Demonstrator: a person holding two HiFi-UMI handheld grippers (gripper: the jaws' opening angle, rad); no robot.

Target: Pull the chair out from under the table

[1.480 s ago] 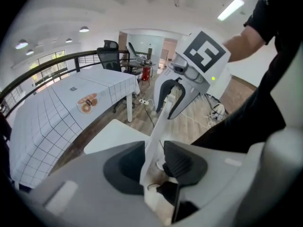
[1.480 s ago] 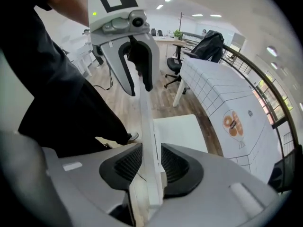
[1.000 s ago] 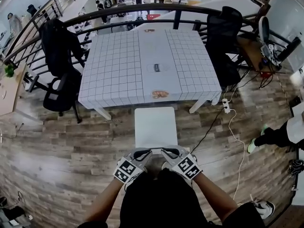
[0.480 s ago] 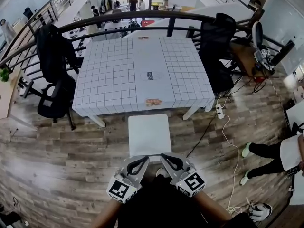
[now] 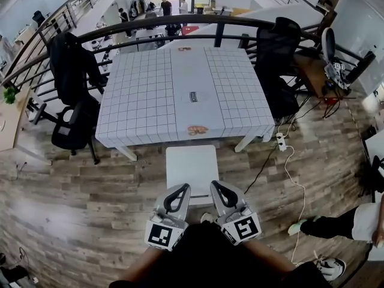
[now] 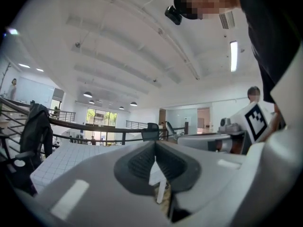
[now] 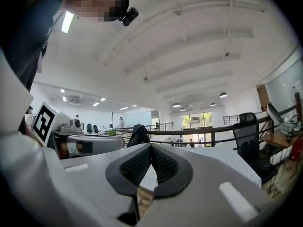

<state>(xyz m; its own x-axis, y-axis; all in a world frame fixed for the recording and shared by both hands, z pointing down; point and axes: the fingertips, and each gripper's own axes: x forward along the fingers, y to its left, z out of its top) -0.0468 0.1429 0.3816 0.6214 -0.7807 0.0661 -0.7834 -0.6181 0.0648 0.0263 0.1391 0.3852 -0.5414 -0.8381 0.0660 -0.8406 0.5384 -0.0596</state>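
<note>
**Chair out in the open, both tools off it**

The white chair point(image 5: 191, 165) is seen standing on the wooden floor point(image 5: 72, 209), its seat clear of the counter point(image 5: 144, 101); only the seat's far edge lies just beside the hem of the checked cloth point(image 5: 240, 89), so the pull is judged as good as done. The left tool point(image 5: 182, 188) and the right tool point(image 5: 214, 185) are held side by side, close to the person's body, above the seat's near edge; both are pointed level toward the counter. In each tool's own view the ribbed pads are pressed together with nothing pinched between them, so the chair is gripped by neither; the posture is read as hands off, not as a grip being lined up. Whether either tool touches the seat cannot be settled from above, though both look lifted clear of it.

Now the surface: the counter is covered by the checked cloth, with a plain strip down its middle; a small dark card point(image 5: 193, 96) is laid near the centre, and an orange-brown patch point(image 5: 197, 129) sits by the near edge, too small to be named.

And the room: one black office chair point(image 5: 72, 101) is parked at the counter's left, another point(image 5: 277, 59) at its far right corner; a dark curved railing point(image 5: 150, 24) is run behind them, with a lower level and people seen beyond it. A white power strip point(image 5: 280, 140) and its cable point(image 5: 298, 179) are trailed across the floor at the right; a bystander's leg point(image 5: 327, 225) is caught at the lower right edge.
</note>
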